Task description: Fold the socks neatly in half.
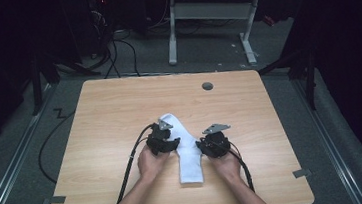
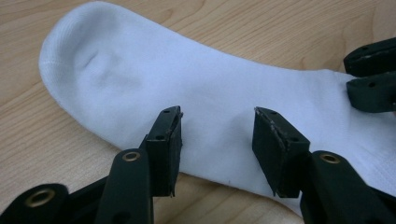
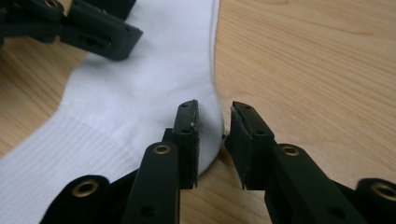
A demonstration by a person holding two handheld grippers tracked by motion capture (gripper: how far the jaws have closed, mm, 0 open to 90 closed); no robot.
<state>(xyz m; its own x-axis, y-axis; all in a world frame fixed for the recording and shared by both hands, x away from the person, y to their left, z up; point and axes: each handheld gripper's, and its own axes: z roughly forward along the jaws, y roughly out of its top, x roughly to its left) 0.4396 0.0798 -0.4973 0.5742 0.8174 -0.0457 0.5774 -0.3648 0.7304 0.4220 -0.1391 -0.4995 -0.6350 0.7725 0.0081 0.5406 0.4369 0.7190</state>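
Observation:
A white sock (image 1: 189,156) lies flat on the wooden table (image 1: 114,108), toe at the far end and ribbed cuff toward the person. My left gripper (image 1: 169,142) rests at the sock's left edge near the foot. Its jaws stand open over the sock (image 2: 187,79), the fabric lying loose between the pads, and the gripper (image 2: 217,116) grips nothing. My right gripper (image 1: 204,146) sits at the sock's right edge by the heel. In the right gripper view the gripper (image 3: 214,109) is open by a narrow gap over the heel edge of the sock (image 3: 140,88).
A grey round grommet (image 1: 207,86) is set in the table near its far edge. Black cables (image 1: 130,169) trail from both grippers toward the person. Beyond the table stand a white desk frame (image 1: 172,32) and floor cables (image 1: 114,58).

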